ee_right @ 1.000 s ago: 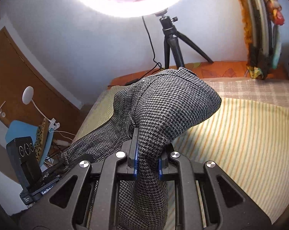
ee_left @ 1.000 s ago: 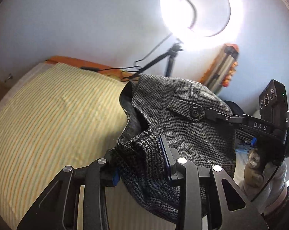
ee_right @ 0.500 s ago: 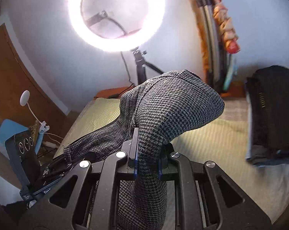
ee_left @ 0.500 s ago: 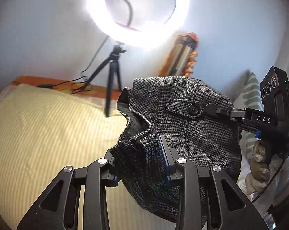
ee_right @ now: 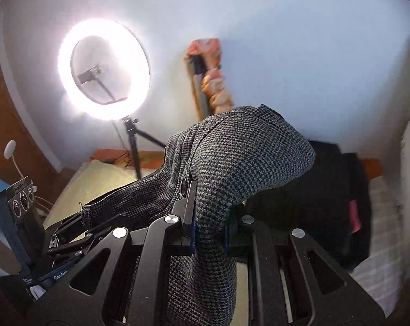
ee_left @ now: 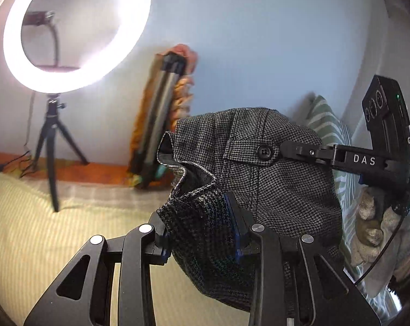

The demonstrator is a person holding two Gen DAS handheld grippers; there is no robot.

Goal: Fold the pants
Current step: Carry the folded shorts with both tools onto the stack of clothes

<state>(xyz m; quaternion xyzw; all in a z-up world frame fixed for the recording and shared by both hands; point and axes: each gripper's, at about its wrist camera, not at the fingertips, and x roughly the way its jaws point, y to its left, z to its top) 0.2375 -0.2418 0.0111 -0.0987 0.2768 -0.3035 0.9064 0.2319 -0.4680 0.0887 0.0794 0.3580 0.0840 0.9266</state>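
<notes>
The grey houndstooth pants [ee_left: 273,179] hang in the air between both grippers, above the striped yellow bed [ee_left: 42,233]. My left gripper [ee_left: 202,228] is shut on a bunched edge of the waistband. My right gripper [ee_right: 209,225] is shut on another fold of the pants [ee_right: 245,163], which drapes over its fingers. In the left wrist view the right gripper [ee_left: 289,146] reaches in from the right, next to a buttoned pocket flap [ee_left: 263,152]. In the right wrist view the left gripper's body [ee_right: 58,244] shows at lower left.
A lit ring light [ee_right: 104,68] on a black tripod [ee_left: 51,146] stands at the bed's far edge by the white wall. A folded rack with orange cloth [ee_left: 164,114] leans on the wall. A stack of dark folded clothes [ee_right: 335,195] lies at right.
Both grippers have swung to the right with the pants held up. The ring light has slid left in both views and the dark clothes stack has come into view.
</notes>
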